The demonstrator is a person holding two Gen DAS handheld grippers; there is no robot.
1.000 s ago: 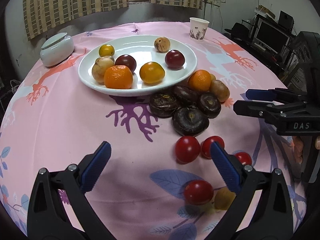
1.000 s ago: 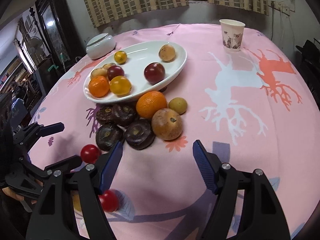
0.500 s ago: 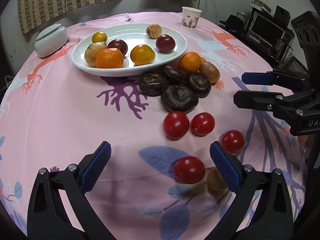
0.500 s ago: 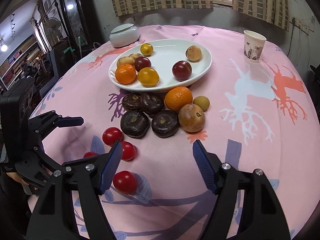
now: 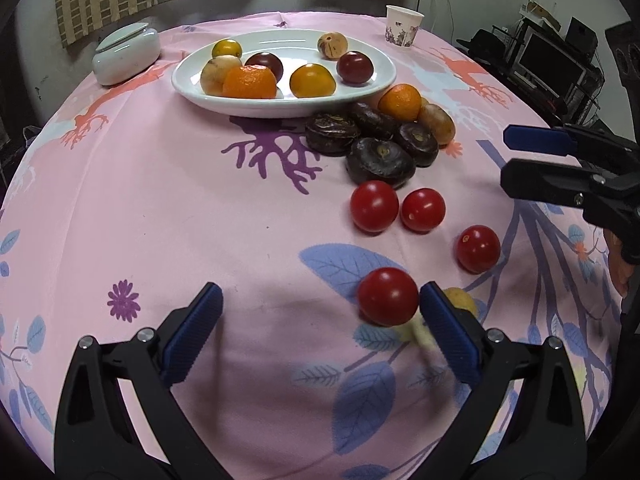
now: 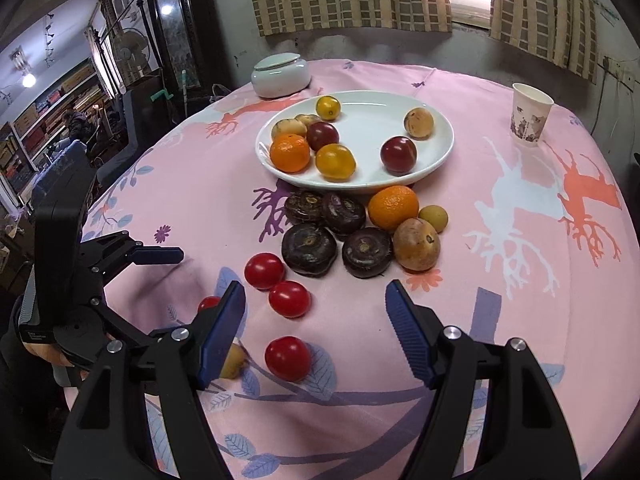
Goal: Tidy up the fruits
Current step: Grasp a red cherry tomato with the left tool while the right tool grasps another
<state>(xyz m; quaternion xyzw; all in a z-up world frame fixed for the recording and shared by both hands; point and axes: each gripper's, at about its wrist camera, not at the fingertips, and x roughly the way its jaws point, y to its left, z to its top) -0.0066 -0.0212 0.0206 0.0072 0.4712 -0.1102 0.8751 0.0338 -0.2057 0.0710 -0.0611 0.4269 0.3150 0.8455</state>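
Both grippers are hanging over the near edge of a round bench [image 5: 168, 184] draped in a pink cloth, each pitched steeply downward toward the fruit. The left gripper [image 5: 320, 312] is standing released, jaws wide and nothing clamped; a red cherry tomato [image 5: 387, 297] is lying just beside its right fingertip, with a small yellow fruit [image 5: 460, 300] partly hidden behind that finger. The right gripper [image 6: 316, 312] is likewise standing released and empty, its blue pads [image 6: 408, 332] parted above the cloth. Three more tomatoes [image 5: 374, 206] are lying scattered beyond, then a cluster of dark water chestnuts [image 5: 380, 160]. The white plate [image 5: 224, 100] behind them is holding seven fruits, among them an orange [image 5: 250, 83].
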